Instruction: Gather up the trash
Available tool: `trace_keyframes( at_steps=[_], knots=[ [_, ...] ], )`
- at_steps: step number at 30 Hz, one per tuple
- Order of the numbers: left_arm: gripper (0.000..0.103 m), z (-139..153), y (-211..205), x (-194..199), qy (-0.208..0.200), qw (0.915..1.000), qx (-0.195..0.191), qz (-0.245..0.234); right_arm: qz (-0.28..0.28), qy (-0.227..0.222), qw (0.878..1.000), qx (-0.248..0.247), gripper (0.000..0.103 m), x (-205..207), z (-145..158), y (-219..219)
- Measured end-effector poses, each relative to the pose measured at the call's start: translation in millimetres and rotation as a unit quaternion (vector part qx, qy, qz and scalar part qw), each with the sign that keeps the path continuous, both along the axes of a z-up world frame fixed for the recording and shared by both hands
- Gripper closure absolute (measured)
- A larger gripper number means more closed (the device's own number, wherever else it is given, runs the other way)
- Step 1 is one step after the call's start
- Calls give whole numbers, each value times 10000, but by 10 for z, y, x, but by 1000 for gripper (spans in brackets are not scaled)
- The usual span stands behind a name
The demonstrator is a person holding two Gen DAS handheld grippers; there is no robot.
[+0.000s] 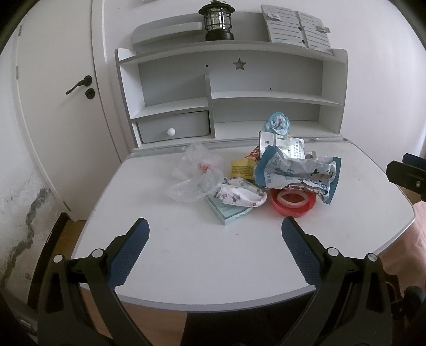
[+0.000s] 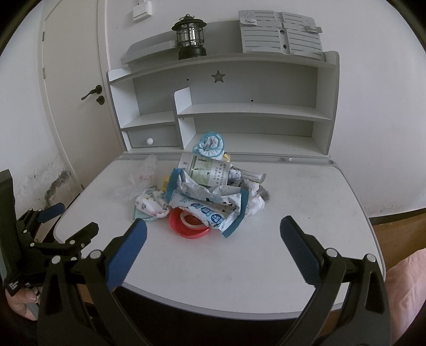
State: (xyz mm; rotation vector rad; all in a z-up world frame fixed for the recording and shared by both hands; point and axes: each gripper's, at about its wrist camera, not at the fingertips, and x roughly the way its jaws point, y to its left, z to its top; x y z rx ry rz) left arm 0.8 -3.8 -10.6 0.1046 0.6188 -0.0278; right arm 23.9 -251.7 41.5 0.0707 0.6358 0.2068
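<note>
A heap of trash lies mid-desk: a clear plastic bag [image 1: 195,174], a yellow packet [image 1: 242,169], a patterned wrapper [image 1: 241,197] on a pale blue box [image 1: 230,214], a red tape roll [image 1: 293,202], a crumpled blue-and-white bag [image 1: 295,170] and a rolled blue wrapper [image 1: 278,122]. The same bag [image 2: 210,205] and tape roll [image 2: 187,222] show in the right wrist view. My left gripper [image 1: 214,226] is open, short of the heap over the desk's near part. My right gripper [image 2: 213,227] is open too, nothing between its fingers.
The white desk [image 1: 186,266] carries a shelf unit [image 1: 239,87] with a drawer [image 1: 173,129], a black lantern [image 1: 217,21] and a grey slatted board [image 1: 298,26] on top. A white door [image 1: 61,93] stands left. The left gripper's body [image 2: 40,234] shows in the right view.
</note>
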Motion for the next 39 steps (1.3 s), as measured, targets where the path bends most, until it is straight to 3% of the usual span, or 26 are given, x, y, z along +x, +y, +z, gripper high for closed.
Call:
trace_keyframes(
  at_steps=[39],
  knots=[
    [6, -23, -6, -4, 38, 10000, 12, -9, 28, 34, 10000, -45, 6, 11, 3, 22]
  ],
)
